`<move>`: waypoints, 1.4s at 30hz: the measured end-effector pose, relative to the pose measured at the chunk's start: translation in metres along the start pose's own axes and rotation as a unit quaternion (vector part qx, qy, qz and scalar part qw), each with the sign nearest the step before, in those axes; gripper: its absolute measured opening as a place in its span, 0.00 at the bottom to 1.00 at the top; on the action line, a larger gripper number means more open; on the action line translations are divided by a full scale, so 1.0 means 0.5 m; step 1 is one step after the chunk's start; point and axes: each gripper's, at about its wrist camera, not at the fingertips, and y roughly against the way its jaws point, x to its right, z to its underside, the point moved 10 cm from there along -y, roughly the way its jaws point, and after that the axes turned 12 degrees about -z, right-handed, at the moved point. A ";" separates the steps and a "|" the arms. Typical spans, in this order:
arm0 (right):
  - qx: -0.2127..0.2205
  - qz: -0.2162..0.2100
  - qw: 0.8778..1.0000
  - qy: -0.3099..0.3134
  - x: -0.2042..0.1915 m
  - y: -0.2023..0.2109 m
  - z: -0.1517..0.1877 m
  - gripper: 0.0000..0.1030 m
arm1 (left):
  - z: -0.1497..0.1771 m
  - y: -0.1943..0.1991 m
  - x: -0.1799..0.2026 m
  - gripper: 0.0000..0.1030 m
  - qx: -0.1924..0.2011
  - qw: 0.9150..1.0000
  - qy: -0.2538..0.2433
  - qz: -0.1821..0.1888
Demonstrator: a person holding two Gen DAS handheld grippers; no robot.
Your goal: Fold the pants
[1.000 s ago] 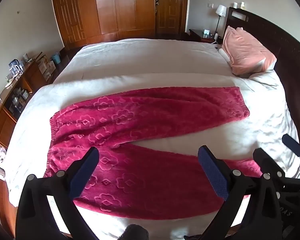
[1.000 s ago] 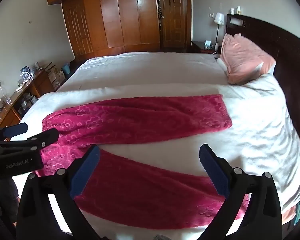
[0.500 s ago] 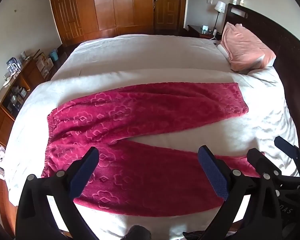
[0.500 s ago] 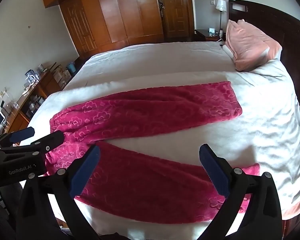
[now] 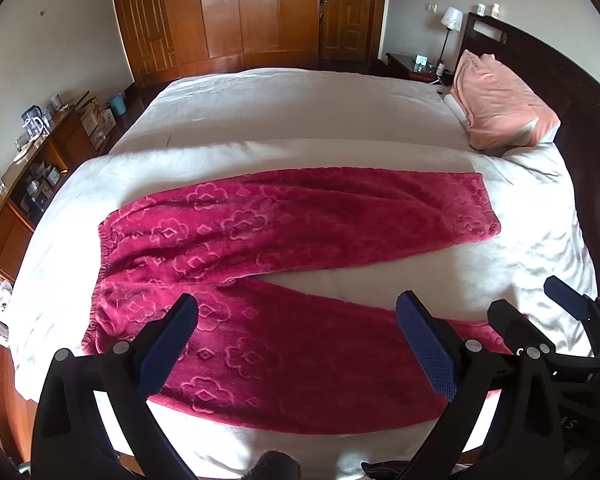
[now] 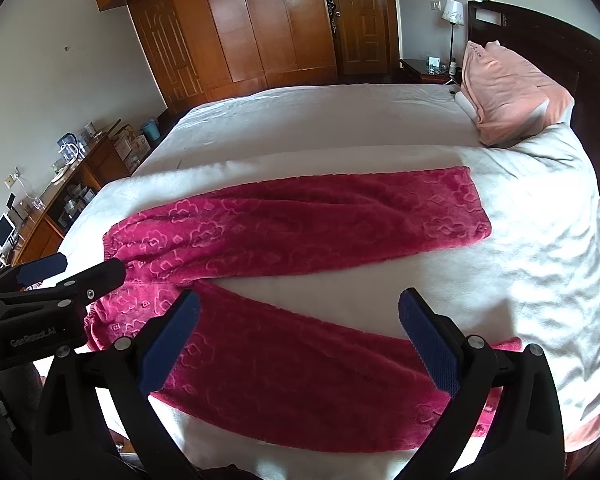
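Left wrist view: the left gripper (image 5: 296, 344) hangs above the near edge of the white bed (image 5: 300, 120), its blue-padded fingers (image 5: 168, 344) spread wide apart with nothing between them. The crimson fleece pants (image 5: 284, 256) lie flat on the bedcover directly below and ahead of it; the waistband is ahead to the gripper's left, the near leg passes under the gap between the fingers, and the far leg runs ahead and off to the right. No contact between gripper and cloth is visible. The right gripper (image 5: 540, 316) shows just beside it on the right, over the end of the near leg. A pink pillow (image 5: 500, 104) lies far ahead to the right, against the dark headboard (image 5: 580, 92). Right wrist view: the right gripper (image 6: 300, 344) is likewise held with its fingers (image 6: 428, 344) wide apart and empty, above the near leg of the pants (image 6: 300, 232), whose cuff lies just to the right of the right finger. The left gripper (image 6: 68, 270) is at the left, over the waistband end, its fingers apart. A wooden wardrobe (image 6: 236, 24) stands beyond the bed.
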 end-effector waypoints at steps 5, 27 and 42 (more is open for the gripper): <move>0.000 0.001 1.000 -0.002 0.002 -0.001 0.001 0.98 | 0.002 0.003 0.008 0.95 -0.001 1.000 -0.008 -0.001; -0.012 0.020 1.000 -0.008 0.001 -0.024 0.007 0.98 | 0.013 -0.033 -0.019 0.95 -0.033 0.999 -0.009 -0.012; -0.019 0.017 1.000 -0.016 0.004 -0.036 0.010 0.98 | 0.016 -0.059 -0.043 0.95 -0.051 0.998 0.009 -0.022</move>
